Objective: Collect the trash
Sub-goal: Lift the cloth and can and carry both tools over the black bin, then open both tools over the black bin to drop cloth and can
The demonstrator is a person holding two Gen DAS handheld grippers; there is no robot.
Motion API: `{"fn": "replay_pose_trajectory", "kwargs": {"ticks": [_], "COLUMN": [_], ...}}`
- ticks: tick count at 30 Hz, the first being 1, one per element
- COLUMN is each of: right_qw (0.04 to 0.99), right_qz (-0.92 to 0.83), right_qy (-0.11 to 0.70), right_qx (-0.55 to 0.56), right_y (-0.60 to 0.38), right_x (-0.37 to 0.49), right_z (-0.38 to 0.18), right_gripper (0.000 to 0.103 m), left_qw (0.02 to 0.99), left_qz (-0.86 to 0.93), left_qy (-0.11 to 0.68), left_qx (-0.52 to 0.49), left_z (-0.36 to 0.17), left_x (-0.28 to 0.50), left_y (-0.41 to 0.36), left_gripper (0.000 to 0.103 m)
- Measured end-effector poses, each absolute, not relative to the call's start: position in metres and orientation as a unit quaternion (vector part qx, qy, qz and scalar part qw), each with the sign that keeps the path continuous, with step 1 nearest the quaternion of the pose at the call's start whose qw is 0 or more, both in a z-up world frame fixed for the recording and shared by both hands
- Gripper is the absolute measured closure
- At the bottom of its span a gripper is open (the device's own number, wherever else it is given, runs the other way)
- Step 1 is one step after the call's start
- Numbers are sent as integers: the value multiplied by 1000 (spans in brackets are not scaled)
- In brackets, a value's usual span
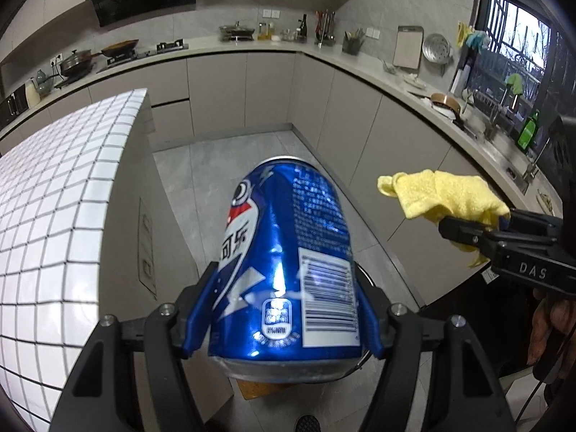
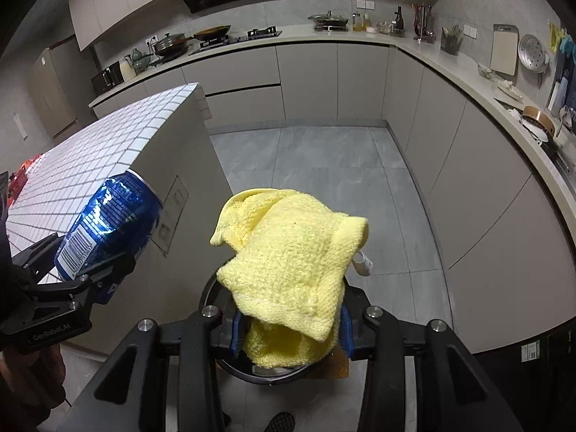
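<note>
1. Up in the air, the left gripper [image 1: 284,309] is squeezing a dented blue can [image 1: 288,259].
2. Beside it, the right gripper [image 2: 288,331] is clamped on a yellow cloth [image 2: 288,262].
3. Both hang over the grey floor [image 2: 324,158], next to the white tiled bench [image 1: 61,198].
4. Under the cloth sits a round black bin [image 2: 259,374].

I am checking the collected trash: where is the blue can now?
The blue can is clamped in the left gripper, in the air beside the white tiled counter, left of the yellow cloth.

Dented blue can [image 1: 284,262] & crumpled yellow cloth [image 2: 288,262], both held aloft
</note>
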State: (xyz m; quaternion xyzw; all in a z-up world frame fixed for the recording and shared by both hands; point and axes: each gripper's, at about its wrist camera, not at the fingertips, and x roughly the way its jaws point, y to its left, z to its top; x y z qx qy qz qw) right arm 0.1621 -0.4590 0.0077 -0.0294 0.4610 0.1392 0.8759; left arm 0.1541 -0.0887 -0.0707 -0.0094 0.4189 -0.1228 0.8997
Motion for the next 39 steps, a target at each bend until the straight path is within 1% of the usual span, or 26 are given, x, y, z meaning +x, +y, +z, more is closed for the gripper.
{"fn": "replay_pose_trajectory", "kwargs": {"ticks": [17,26,35,37,38,39], "right_qw": [832,798,782,774,766,767], "right_qz": [184,212,229,238,241,220], "right_qy": [519,556,569,575,584,588], "right_qx": [-62,-100,-112,-112,-117,-134], "right_y": [-471,-453,-444,-442,-442,-444], "right_x": [166,183,204,209,210,214], "right_z": [-66,-117,-131,-135,-139,-143], "right_gripper": [61,61,59,50,26,0], "left_qw": [865,843,826,821,822,828], "left_qz": [-96,-90,-88,-85,-69,-47], "left_qy": [493,530,556,564,564,559], "left_qx": [-14,-21,-30,-32,-25,-20], "left_z": [-136,-171,-187,-193,-194,-194], "left_x": [156,164,175,177,177,175], "left_y": [-113,-116,-123,-122,-118,-114], "left_gripper": [34,34,34,32,18,3]}}
